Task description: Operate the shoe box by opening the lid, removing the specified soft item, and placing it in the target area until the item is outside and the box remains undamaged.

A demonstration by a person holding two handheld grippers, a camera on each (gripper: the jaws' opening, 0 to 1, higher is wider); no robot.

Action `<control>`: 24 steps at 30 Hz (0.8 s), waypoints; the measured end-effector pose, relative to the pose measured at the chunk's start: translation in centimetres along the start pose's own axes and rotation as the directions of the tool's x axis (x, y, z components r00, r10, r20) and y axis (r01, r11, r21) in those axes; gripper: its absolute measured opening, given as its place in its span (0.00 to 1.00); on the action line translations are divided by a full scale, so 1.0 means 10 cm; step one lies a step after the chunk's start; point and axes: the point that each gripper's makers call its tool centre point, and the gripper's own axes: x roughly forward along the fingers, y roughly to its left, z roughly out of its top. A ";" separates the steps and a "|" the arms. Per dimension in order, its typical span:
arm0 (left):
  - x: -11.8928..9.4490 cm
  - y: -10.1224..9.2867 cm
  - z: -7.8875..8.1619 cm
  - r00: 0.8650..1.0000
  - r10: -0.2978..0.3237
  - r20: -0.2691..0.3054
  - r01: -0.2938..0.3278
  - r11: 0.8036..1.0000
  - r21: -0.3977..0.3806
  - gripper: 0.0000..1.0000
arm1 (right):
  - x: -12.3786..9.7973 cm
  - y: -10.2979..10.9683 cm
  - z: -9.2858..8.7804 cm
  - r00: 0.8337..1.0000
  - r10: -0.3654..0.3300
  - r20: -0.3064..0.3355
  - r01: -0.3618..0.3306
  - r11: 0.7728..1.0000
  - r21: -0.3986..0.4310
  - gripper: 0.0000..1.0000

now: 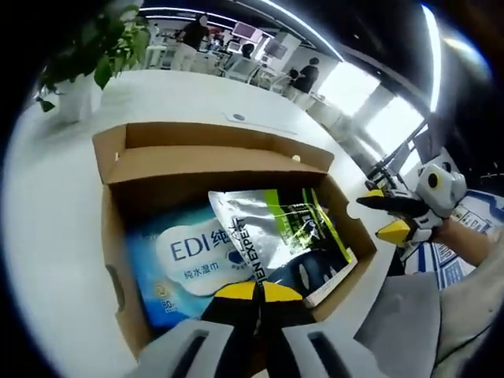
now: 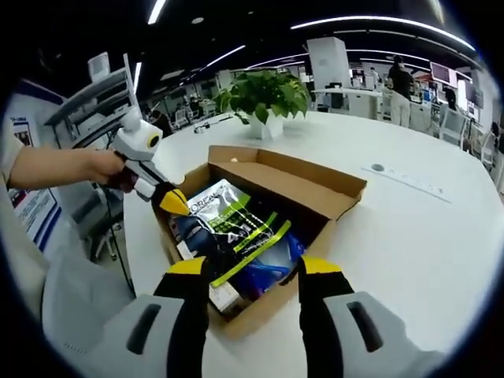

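Brown corrugated cardboard shoe box (image 1: 118, 169) is sitting open on the round white table (image 1: 47, 236), its lid flap folded back toward twelve o'clock in the left gripper view, so the opening step is looking done. Inside, a silver and green glossy plastic pouch (image 1: 272, 228) is lying on top of a blue and white pack of wet wipes (image 1: 177, 264), which is peeking out at nine o'clock of the pouch. Either could be the soft item meant; I cannot tell which.

In the left gripper view, the left gripper (image 1: 253, 293) is showing its yellow tips pressed together at six o'clock, hovering over the pouch's near edge; whether it is pinching the film I cannot tell. In the right gripper view it (image 2: 175, 203) is entering from nine o'clock, held by a person's hand (image 2: 102, 169), with its tip right at the pouch's (image 2: 232, 224) corner, probably seeking a grip there.

At six o'clock in that view the right gripper (image 2: 253, 272) is holding its jaws wide apart, straddling the box's (image 2: 315, 189) near corner, likely poised to steady it. A potted green plant (image 2: 264, 98) is standing at twelve o'clock beyond the box.
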 end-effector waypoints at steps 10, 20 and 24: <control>-0.07 0.09 0.00 1.000 0.025 0.006 -0.025 0.999 0.029 0.00 | 0.32 0.14 0.01 0.997 0.031 -0.065 -0.032 0.999 -0.025 0.32; -0.12 0.14 -0.02 0.999 0.044 0.006 -0.044 0.997 0.060 0.00 | 0.56 0.11 -0.01 0.993 -0.003 -0.117 -0.002 0.999 -0.046 0.29; -0.13 0.16 -0.01 0.999 0.049 0.009 -0.049 0.996 0.068 0.00 | 0.62 0.11 -0.07 0.989 -0.005 -0.151 -0.001 0.999 -0.042 0.27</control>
